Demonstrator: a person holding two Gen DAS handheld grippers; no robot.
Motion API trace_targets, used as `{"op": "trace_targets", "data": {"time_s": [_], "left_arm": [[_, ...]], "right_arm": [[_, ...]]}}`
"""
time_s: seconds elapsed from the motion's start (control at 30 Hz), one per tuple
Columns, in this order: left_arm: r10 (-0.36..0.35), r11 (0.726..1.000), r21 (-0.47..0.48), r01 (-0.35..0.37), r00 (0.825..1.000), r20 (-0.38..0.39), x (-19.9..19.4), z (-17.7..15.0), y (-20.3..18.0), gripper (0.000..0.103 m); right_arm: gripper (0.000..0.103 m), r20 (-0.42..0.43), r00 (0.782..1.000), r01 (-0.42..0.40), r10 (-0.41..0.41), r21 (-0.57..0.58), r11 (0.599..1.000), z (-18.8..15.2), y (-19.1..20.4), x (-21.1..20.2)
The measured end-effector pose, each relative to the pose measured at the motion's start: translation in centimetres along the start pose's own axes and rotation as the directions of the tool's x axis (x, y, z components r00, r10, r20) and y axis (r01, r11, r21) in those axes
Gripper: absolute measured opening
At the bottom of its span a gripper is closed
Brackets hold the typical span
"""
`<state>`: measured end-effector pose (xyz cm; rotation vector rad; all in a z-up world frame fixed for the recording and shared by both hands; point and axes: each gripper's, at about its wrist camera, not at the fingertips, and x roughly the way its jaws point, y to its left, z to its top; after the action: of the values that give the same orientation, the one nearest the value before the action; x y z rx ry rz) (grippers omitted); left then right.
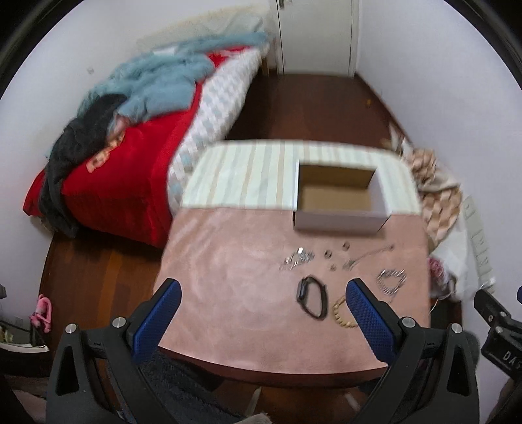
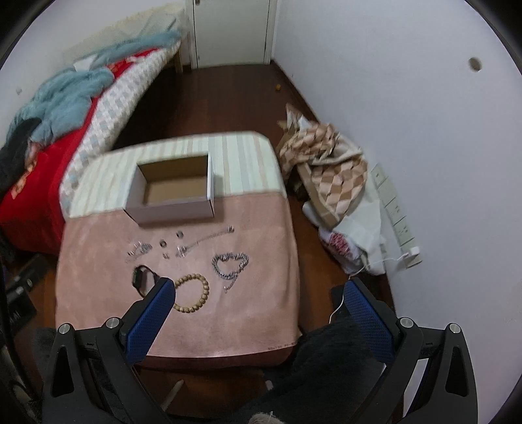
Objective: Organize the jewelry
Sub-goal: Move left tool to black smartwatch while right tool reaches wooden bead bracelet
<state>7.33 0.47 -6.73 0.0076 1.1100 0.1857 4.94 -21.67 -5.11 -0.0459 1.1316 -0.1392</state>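
An empty open cardboard box (image 1: pixel 339 199) (image 2: pixel 174 192) stands at the far side of a pink cloth (image 1: pixel 248 293) (image 2: pixel 254 293) on a small table. In front of it lie a black wristband watch (image 1: pixel 312 301) (image 2: pixel 142 280), a wooden bead bracelet (image 2: pixel 192 293) (image 1: pixel 342 314), a thick silver chain (image 2: pixel 230 264) (image 1: pixel 391 280), a thin silver chain (image 2: pixel 208 241) (image 1: pixel 368 256), a silver clump (image 1: pixel 297 259) (image 2: pixel 138 251) and several small rings (image 1: pixel 328 253) (image 2: pixel 163 243). My left gripper (image 1: pixel 262 290) hovers open near the table's front, its right finger over the bead bracelet. My right gripper (image 2: pixel 257 288) is open too, above the front right corner.
A bed (image 1: pixel 124 182) with a red blanket, blue throw and dark clothes stands to the left. Crumpled checked cloth (image 2: pixel 329 176) and a bag lie on the wooden floor right of the table, by a wall power strip (image 2: pixel 396 215). A white door (image 2: pixel 231 29) is at the back.
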Motion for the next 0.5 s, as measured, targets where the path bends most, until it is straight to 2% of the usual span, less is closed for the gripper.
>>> {"op": "trace_targets", "data": {"time_s": [0.17, 0.33, 0.5], "left_arm": [[0.039, 0.999, 0.032, -0.036, 0.993, -0.108, 6.6, -0.6, -0.6, 0.103], [0.056, 0.997, 0.062, -0.042, 0.972, -0.228, 13.0, -1.7, -1.0, 0.103], [0.059, 0.998, 0.052, -0.045, 0.950, -0.308, 17.3, -2.9, -0.8, 0.103]], "right_arm": [[0.103, -0.121, 0.993, -0.003, -0.001, -0.029, 1.000, -0.9, 1.9, 8.0], [0.088, -0.244, 0.969, -0.043, 0.033, -0.034, 0.999, -2.3, 3.9, 15.5], [0.074, -0.308, 0.950, -0.078, 0.062, -0.041, 0.996, -3.3, 5.8, 20.1]]}}
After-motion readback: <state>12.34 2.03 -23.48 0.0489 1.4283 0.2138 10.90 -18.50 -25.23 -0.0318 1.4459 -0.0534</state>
